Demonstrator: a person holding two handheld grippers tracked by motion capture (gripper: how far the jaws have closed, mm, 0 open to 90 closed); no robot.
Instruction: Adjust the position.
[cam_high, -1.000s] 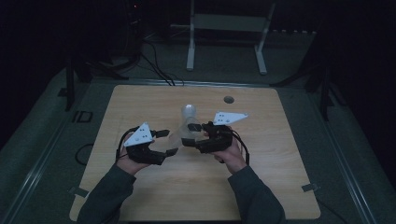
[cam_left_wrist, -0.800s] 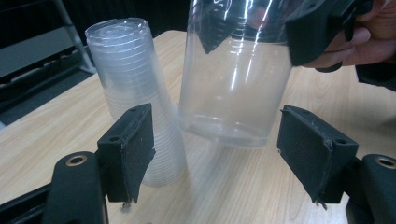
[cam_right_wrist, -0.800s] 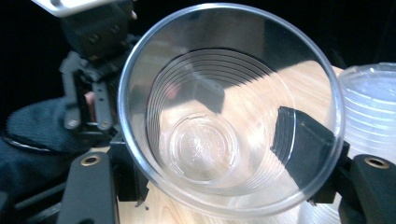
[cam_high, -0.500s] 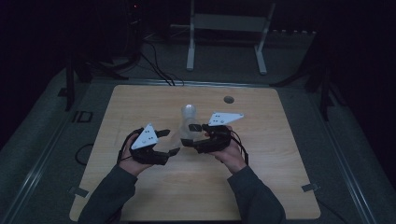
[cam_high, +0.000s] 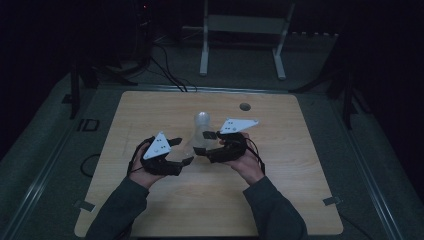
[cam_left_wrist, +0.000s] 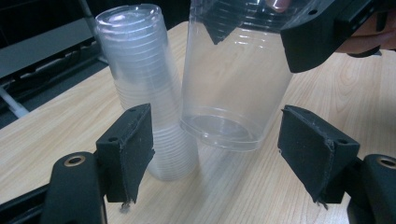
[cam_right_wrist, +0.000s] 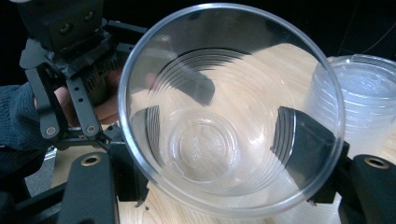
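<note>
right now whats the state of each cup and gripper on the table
single clear cup: upright, mouth up, lifted off the table, held by the right gripper
stack of cups: nested, upside down, standing on the wooden table
right gripper: shut on the single clear cup
left gripper: open, jaws either side of the cup's base, not touching it

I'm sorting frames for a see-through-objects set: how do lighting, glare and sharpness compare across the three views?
High view: dim, dark surround, the stack of cups a pale, faint shape on the table. Left gripper view: brighter, sharp; the single cup shows soft highlights, wood grain visible through it. Right gripper view: that cup's rim close to the lens, curved by it, white glare on the stack.
</note>
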